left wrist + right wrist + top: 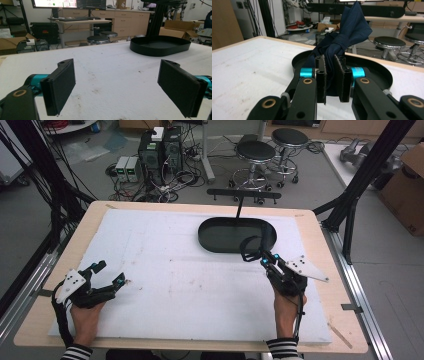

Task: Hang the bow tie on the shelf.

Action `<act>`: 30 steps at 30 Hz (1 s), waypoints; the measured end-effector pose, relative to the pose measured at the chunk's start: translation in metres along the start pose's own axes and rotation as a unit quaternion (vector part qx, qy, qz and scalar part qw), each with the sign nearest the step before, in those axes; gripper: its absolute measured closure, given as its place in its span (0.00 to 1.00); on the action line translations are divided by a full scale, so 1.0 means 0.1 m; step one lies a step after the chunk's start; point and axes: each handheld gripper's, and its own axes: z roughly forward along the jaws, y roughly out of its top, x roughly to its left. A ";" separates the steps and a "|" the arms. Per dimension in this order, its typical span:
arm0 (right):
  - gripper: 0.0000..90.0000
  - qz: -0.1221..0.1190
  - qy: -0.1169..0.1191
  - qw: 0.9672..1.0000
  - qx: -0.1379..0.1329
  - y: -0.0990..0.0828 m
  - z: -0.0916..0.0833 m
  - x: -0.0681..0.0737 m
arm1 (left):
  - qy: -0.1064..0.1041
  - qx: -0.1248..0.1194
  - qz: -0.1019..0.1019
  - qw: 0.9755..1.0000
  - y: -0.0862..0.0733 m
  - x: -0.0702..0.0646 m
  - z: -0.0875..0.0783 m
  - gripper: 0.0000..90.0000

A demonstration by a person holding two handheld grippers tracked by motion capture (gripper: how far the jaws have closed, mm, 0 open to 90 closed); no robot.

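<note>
Overhead, a person is sitting at a wooden table covered by a white foam sheet, with a two-jaw gripper in each hand. Both forearms are coming in from the near edge, wearing black-and-white striped sleeves.

The left gripper is resting near the near-left corner of the sheet. Its jaws are standing wide apart with nothing between them, and in the left gripper view the two black pads are showing bare sheet in the gap. The left hand is gripping its handle from behind.

The right gripper is reaching toward the far-right part of the sheet, its tips sitting at the near rim of a black oval tray. Its jaws are pinched nearly together on a dark navy cloth. In the right gripper view the cloth is bunching upward from between the pads, rising above the tray, with its lower part squeezed in the narrow gap. From above, the cloth is appearing as a dark loop at the tray's near rim, just ahead of the gripper. The right hand is holding the handle, close to the near edge.

The tray is lying on the far-right area of the sheet, well apart from the left gripper. Beyond the far edge of the table, two round stools are standing on the floor.
</note>
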 end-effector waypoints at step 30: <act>0.90 -0.001 0.004 0.999 -0.041 0.60 0.61 -0.19 | 0.000 0.000 -0.005 1.000 0.00 0.01 0.00 0.17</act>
